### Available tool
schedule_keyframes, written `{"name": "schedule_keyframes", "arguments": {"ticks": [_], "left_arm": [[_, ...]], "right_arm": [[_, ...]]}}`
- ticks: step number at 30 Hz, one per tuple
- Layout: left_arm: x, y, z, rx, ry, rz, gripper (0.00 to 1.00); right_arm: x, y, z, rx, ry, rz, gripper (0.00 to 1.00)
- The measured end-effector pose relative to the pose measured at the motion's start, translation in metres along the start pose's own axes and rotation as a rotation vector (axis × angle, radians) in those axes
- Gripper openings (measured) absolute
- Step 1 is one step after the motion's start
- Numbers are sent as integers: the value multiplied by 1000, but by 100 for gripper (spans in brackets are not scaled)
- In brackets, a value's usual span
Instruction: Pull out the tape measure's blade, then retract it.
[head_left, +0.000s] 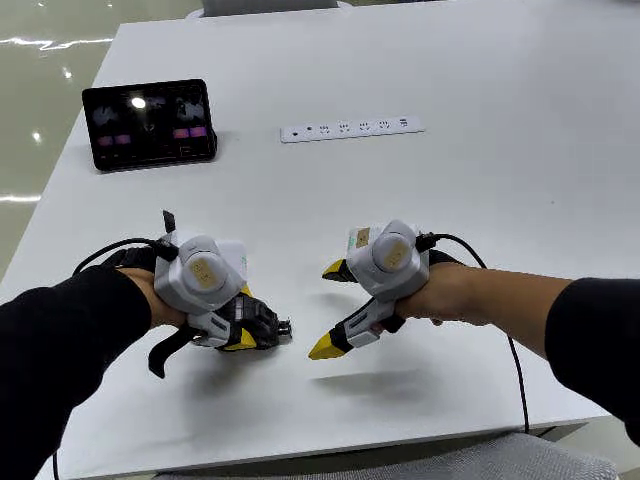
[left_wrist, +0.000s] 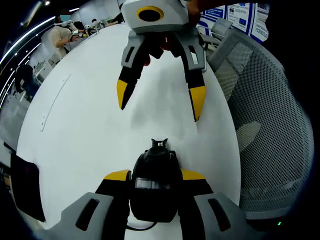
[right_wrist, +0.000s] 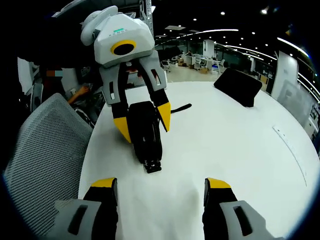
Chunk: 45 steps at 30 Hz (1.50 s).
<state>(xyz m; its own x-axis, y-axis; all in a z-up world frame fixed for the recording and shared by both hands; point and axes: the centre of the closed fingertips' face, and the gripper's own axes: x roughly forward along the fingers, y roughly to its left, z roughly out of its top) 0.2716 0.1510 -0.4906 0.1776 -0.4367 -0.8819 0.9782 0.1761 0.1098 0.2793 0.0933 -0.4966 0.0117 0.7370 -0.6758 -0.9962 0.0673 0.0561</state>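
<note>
A black tape measure (head_left: 255, 322) (left_wrist: 156, 185) (right_wrist: 145, 132) rests on the white table, gripped between the yellow-tipped jaws of my left gripper (head_left: 243, 328) (left_wrist: 154, 176) (right_wrist: 142, 122), which is shut on it. Its blade hook (left_wrist: 159, 143) (right_wrist: 152, 167) points toward my right gripper, and no blade is drawn out. My right gripper (head_left: 330, 308) (left_wrist: 160, 97) (right_wrist: 160, 186) faces it with jaws wide open, a short gap away and holding nothing. A black wrist strap (head_left: 163, 352) trails from the tape measure.
A black tablet (head_left: 150, 124) (right_wrist: 238, 86) lies at the far left of the table (head_left: 420, 180). A white power strip (head_left: 351, 128) lies farther back in the middle. A grey mesh chair (left_wrist: 270, 135) (right_wrist: 45, 155) stands at the near table edge.
</note>
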Motion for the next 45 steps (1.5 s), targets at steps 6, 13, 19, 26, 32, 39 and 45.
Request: {"name": "schedule_keyframes", "arguments": {"ticks": [6,13,19,26,32,39,45], "left_arm": [[0,0,0,1,-2,0,31],[0,1,1,0,-14,-9,31],[-1,1,1,1,-32,-7,31],[-1,2,0,0,-33,-7,31],[-1,2,1,-1,-42,-9,31],[-1,1,0,-3,-43,-13,31],[-1,1,0,-3,-45,-13,31]], "right_arm": [[9,6,4,-19,14,17,63],[22,9,4,-43,36,42,54],[29,13,2,-60,53,70,46],[37,10,2,-78,66,64,37],[44,10,5,-119,70,63,25],[48,15,8,-147,59,82,14],[49,14,7,-169,81,82,13]]}}
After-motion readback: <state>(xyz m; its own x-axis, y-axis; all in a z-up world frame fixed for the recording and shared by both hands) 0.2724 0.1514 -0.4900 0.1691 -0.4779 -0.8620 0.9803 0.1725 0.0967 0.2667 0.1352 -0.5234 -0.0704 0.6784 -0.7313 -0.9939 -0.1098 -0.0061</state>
